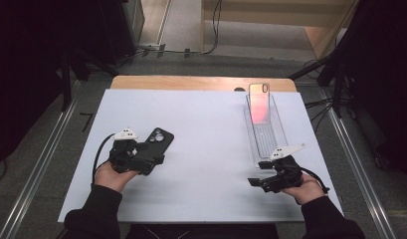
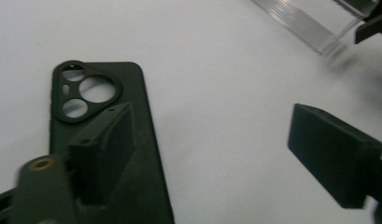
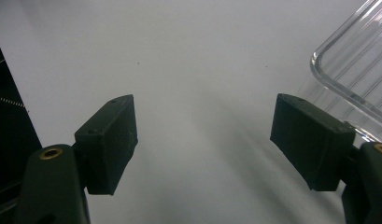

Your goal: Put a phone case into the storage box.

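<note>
A black phone case [image 1: 160, 136] with round camera cutouts lies flat on the white table [image 1: 206, 149], at the left. My left gripper [image 1: 150, 160] hovers just over its near end. In the left gripper view the case [image 2: 132, 116] passes under one jaw while the other jaw stands far off over bare table, so the left gripper [image 2: 209, 119] is open and grips nothing. My right gripper [image 1: 257, 173] rests low at the near end of a clear tray [image 1: 279, 135]. Its jaws stand wide apart, and the right gripper [image 3: 202, 116] has only white table between them.
The long clear tray [image 3: 352, 74] runs away from me at the right, with a pink phone-shaped item [image 1: 259, 105] propped at its far end. The tray's corner [image 2: 305, 25] shows in the left gripper view. A wooden edge [image 1: 201, 82] borders the table's far side.
</note>
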Motion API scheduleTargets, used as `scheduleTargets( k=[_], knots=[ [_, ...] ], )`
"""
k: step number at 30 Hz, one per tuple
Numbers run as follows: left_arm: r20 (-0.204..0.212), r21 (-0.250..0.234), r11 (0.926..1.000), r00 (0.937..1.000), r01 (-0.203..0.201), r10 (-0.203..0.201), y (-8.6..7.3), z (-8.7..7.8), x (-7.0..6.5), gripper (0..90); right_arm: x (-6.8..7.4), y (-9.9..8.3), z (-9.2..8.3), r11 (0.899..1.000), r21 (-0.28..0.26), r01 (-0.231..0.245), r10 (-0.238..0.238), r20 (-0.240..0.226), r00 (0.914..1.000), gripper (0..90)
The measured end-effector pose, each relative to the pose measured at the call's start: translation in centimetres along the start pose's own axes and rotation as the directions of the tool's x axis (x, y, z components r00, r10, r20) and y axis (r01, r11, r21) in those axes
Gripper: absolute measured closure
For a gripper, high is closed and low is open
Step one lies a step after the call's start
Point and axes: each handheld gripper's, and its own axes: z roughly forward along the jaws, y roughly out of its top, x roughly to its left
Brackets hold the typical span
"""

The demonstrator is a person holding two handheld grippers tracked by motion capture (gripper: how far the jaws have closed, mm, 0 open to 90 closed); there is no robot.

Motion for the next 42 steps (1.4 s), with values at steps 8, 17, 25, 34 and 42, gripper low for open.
scheduleTargets(
  k=[8,17,25,34,42],
  knots=[
    [-0.056,-0.042,0.9982,0.9975,0.042,-0.044,0.9,0.6,1.3,0.0,0.0,0.0,0.0,1.000,-0.001,0.002,-0.002,-0.002,1.0000,21.2],
    [-0.127,-0.053,0.9954,0.9883,0.079,-0.086,1.4,2.0,3.2,0.0,0.0,0.0,0.0,1.000,-0.003,0.000,0.000,-0.004,1.0000,21.2],
    [-0.199,-0.045,0.9952,0.9754,0.086,-0.094,1.5,3.2,3.8,0.0,0.0,0.0,0.1,1.000,0.001,0.002,-0.002,-0.005,1.0000,21.2],
    [-0.215,0.028,0.9961,0.9738,0.084,-0.076,0.9,4.2,4.0,0.0,0.0,0.0,0.0,1.000,0.001,0.003,-0.003,-0.004,1.0000,21.2],
    [-0.222,0.056,0.9941,0.9719,0.093,-0.078,0.5,4.6,4.1,0.0,0.0,0.0,0.0,1.000,0.003,0.001,-0.001,-0.005,1.0000,21.2]
  ],
)
